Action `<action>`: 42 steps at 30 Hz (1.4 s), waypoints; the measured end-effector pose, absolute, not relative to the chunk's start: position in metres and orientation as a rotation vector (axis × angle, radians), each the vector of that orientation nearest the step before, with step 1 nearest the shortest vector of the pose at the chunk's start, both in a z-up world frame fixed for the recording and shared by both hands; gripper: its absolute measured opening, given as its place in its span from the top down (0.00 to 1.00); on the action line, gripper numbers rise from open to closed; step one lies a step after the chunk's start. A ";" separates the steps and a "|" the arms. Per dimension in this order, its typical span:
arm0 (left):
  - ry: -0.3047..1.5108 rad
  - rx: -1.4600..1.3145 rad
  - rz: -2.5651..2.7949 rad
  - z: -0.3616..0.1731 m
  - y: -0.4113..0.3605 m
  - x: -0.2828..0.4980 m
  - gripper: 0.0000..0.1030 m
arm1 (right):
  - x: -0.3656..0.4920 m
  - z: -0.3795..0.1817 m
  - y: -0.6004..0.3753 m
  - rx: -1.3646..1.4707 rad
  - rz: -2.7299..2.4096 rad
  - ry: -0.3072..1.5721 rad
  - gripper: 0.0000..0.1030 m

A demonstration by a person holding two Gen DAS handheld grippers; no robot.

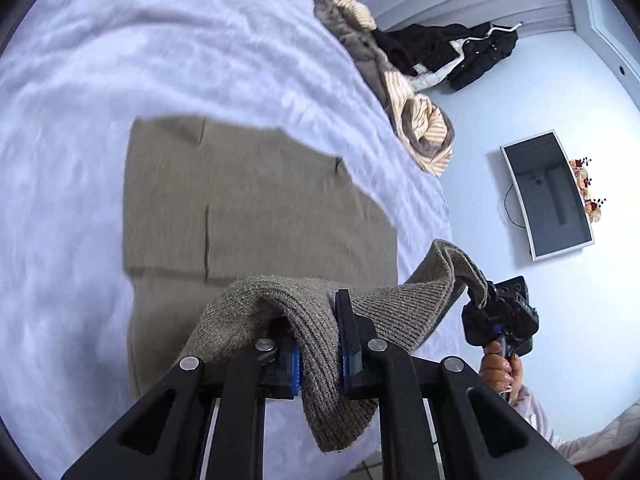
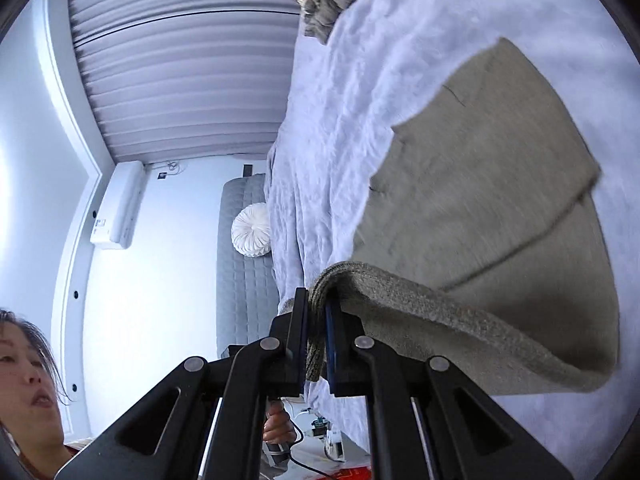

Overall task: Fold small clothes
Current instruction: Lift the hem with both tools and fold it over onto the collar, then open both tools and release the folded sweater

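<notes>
Above bed (image 1: 120,60), both grippers' fingers (image 1: 348,320) pinch sweater (image 1: 248,200) hem.

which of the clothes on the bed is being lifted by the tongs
The olive-grey knit garment: both tongs, left and right, pinch its ribbed edge. The striped beige clothes and black clothes lie untouched at the bed's far edge.

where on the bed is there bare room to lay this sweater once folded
Bare bedspread lies beyond and to the left of the olive sweater. It is crowded at the bed's far right edge, where a striped clothes pile sits.
</notes>
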State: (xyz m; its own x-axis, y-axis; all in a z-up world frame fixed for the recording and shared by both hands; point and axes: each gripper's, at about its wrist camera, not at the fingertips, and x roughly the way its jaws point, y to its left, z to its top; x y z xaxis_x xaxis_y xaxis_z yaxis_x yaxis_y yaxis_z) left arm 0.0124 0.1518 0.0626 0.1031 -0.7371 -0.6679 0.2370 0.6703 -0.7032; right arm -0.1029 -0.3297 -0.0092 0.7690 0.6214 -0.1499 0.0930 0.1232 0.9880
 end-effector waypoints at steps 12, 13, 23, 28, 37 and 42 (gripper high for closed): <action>1.271 -0.391 -0.570 -0.010 0.088 0.126 0.85 | 0.004 -0.070 -0.389 1.417 0.252 0.767 0.92; 1.290 -0.375 -0.536 -0.020 0.085 0.131 0.85 | 0.008 -0.078 -0.392 1.428 0.230 0.772 0.92; 1.216 -0.324 -0.426 -0.002 0.107 0.132 0.17 | 0.016 -0.111 -0.409 1.464 0.150 0.845 0.89; 1.127 -0.316 -0.357 0.027 0.127 0.134 0.15 | 0.013 -0.085 -0.420 1.347 0.081 0.864 0.75; 1.244 -0.170 -0.440 -0.022 0.075 0.131 0.15 | 0.036 -0.049 -0.364 0.842 0.165 1.064 0.79; 1.231 -0.067 -0.293 -0.053 0.075 0.136 0.15 | 0.037 -0.093 -0.373 0.857 0.023 1.112 0.89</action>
State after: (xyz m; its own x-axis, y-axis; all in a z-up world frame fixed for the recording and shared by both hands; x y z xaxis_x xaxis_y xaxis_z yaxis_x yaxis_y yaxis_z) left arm 0.1359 0.0747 -0.0528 0.3008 -0.2565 -0.9185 0.1845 0.9606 -0.2078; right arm 0.0371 -0.3731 -0.0930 0.4765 0.4189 -0.7729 0.3873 0.6892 0.6123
